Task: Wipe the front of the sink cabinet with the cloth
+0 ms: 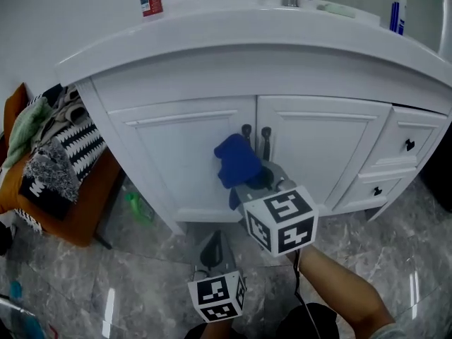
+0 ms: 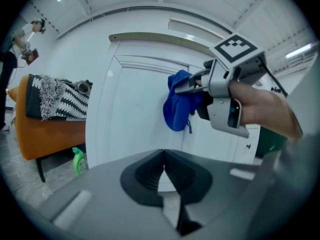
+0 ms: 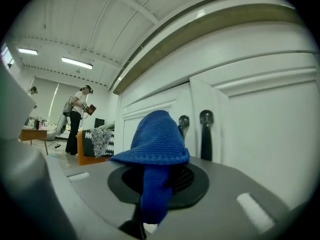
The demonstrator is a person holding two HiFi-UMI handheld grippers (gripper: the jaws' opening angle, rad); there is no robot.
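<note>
The sink cabinet [image 1: 191,154] is smooth, glossy white. Its two doors [image 1: 321,147] are framed with raised panel mouldings, and two slim dark handles [image 1: 265,141] stand upright side by side where the doors meet. At its right end sit two small drawers [image 1: 418,129], and a thick, curved white tabletop [image 1: 233,27] overhangs the whole front. The floor [image 1: 141,260] is polished grey marble.

The cloth [image 1: 236,162] is deep blue with a fine ribbed knit, soft and bunched into a folded peak with one tail hanging down. Our right gripper [image 1: 248,181] is clenched on it: in the right gripper view the grey jaws are closed on the fabric, which drapes over them and hides their tips. The cloth sits at the inner edge of the left door, just beside the handles and about halfway up the front. We cannot tell whether it touches the paint.

Our left gripper [image 1: 214,249] hangs lower, over the floor in front of the cabinet and well apart from the cloth. Its dark ridged jaws are pressed together at the tips with nothing between them.

At the cabinet's left side an orange chair [image 1: 85,207] is heaped with black-and-white patterned fabrics [image 1: 67,150], and a small green plastic bottle [image 1: 138,207] stands on the floor between chair and cabinet
</note>
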